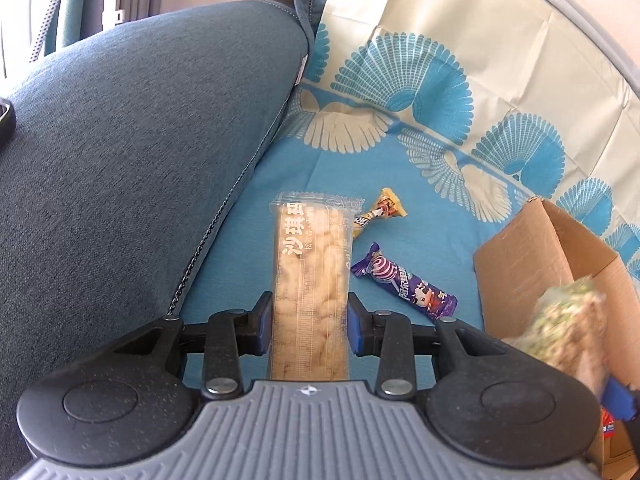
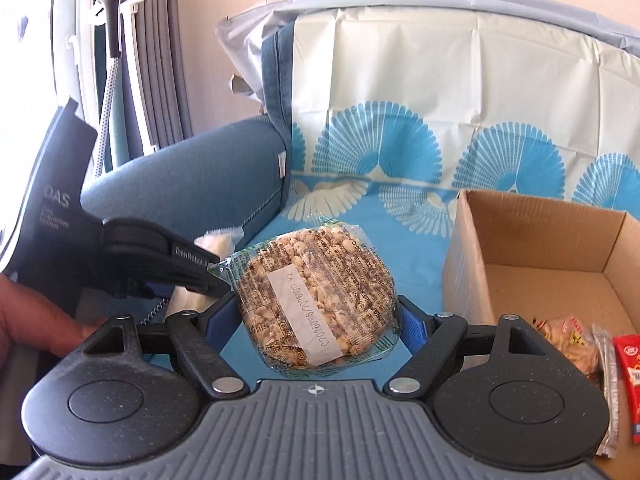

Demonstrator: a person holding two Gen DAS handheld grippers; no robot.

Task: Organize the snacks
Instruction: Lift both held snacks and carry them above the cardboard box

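Note:
My left gripper (image 1: 308, 322) is shut on a long clear-wrapped puffed snack bar (image 1: 310, 264), which sticks out forward above the blue patterned cloth (image 1: 420, 216). Just beyond it lie a purple wrapped candy (image 1: 404, 280) and a small yellow wrapped candy (image 1: 380, 212). My right gripper (image 2: 316, 320) is shut on a round rice cake in clear wrap (image 2: 320, 296), held left of the open cardboard box (image 2: 560, 248). That rice cake (image 1: 568, 328) shows blurred at the right of the left wrist view, in front of the box (image 1: 532, 264). The left gripper (image 2: 168, 264) appears at the left of the right wrist view.
The box holds several snack packets (image 2: 588, 352) at its near right corner. A blue-grey sofa armrest (image 1: 132, 152) rises on the left. The cloth drapes up the sofa back (image 2: 440, 80). A person's hand (image 2: 36, 320) is at the left edge. Curtains (image 2: 160, 40) hang behind.

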